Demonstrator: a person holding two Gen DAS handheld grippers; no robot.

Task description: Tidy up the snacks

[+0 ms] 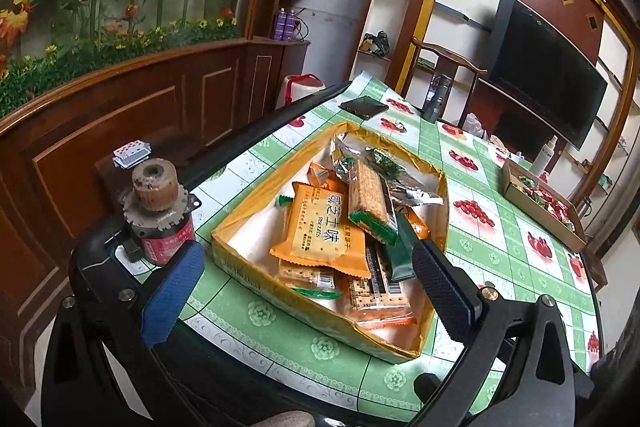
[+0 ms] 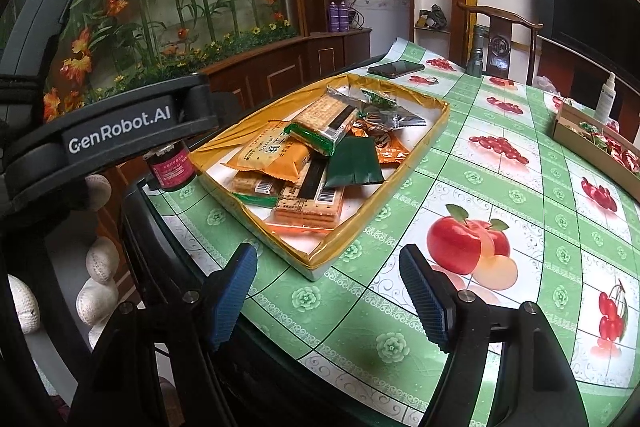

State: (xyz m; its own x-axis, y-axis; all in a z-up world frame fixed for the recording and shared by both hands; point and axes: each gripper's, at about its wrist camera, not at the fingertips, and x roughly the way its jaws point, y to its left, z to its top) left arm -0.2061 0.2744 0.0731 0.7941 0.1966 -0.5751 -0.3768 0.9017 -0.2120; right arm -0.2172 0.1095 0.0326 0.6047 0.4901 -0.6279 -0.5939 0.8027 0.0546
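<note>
Both hand-held grippers, left (image 1: 308, 291) and right (image 2: 328, 293), gape empty over the fruit-patterned tablecloth (image 2: 500, 187).

On the fruit-print tablecloth (image 2: 472, 187), a dark phone (image 2: 396, 68) lies near the far edge beside an upright flashlight (image 2: 478, 53), with what looks like a spray bottle (image 2: 607, 93) farther right.

The right hand-held gripper (image 2: 328, 297) hovers with jaws apart and nothing between them, low over the counter (image 2: 460, 163). At twelve o'clock from it sits a yellow tray (image 2: 404, 183) heaped with snack packets (image 2: 276, 151). The left hand-held gripper's body (image 2: 120, 135) crosses at ten o'clock.
</note>
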